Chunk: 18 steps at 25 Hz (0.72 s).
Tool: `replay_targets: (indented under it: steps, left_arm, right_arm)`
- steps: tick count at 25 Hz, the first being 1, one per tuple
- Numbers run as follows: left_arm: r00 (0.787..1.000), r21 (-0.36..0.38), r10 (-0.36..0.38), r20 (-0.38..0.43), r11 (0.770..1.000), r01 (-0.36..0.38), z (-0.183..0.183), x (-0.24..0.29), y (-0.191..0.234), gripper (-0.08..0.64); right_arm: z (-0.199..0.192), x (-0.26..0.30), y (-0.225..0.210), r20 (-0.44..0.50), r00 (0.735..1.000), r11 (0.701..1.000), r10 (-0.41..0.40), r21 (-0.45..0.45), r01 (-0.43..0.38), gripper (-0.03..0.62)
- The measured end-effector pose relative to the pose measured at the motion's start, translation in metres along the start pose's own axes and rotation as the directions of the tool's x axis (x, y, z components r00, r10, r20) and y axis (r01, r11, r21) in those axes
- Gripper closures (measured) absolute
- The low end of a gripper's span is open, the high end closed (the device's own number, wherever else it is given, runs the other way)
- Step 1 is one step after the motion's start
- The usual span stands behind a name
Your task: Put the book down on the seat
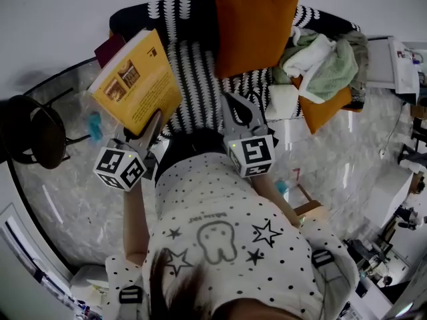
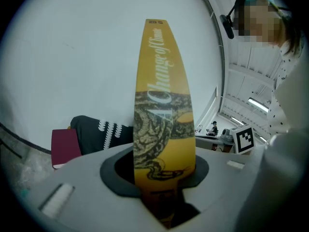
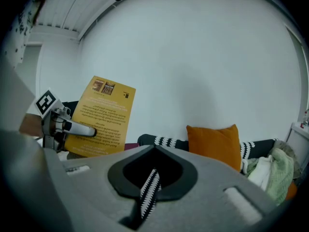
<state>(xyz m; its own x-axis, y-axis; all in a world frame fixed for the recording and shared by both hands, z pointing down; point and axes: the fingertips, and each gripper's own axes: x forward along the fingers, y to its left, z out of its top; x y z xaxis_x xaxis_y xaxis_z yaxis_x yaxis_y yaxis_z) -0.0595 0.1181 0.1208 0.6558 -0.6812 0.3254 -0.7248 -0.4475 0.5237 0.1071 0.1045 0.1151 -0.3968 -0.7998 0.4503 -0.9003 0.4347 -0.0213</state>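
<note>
A yellow paperback book is held upright above the left end of the seat, a sofa under a black-and-white zigzag cover. My left gripper is shut on the book's lower edge. In the left gripper view the book stands on edge between the jaws of that gripper. The right gripper view shows its back cover at the left. My right gripper hovers over the seat's front edge. Its jaws are closed to a narrow slit with nothing in them; only the striped cover shows through.
An orange cushion leans on the sofa back. A heap of green and white clothes and a white pillow fill the right end. A maroon book lies at the left end. A black chair stands at the left.
</note>
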Motion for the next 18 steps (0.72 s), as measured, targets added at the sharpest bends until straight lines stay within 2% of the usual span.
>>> replay_targets:
  steps: [8, 18]
  left_arm:
    - [0.999, -0.085, -0.033, -0.034, 0.996, 0.03, -0.022, 0.018, 0.016, 0.413]
    - [0.992, -0.095, -0.095, -0.085, 0.992, 0.087, -0.056, 0.044, 0.029, 0.413]
  right_arm:
    - [-0.017, 0.009, -0.004, -0.045, 0.999, 1.0, -0.009, 0.021, 0.01, 0.595]
    - [-0.036, 0.016, 0.003, -0.071, 0.997, 1.0, -0.006, 0.025, 0.008, 0.595]
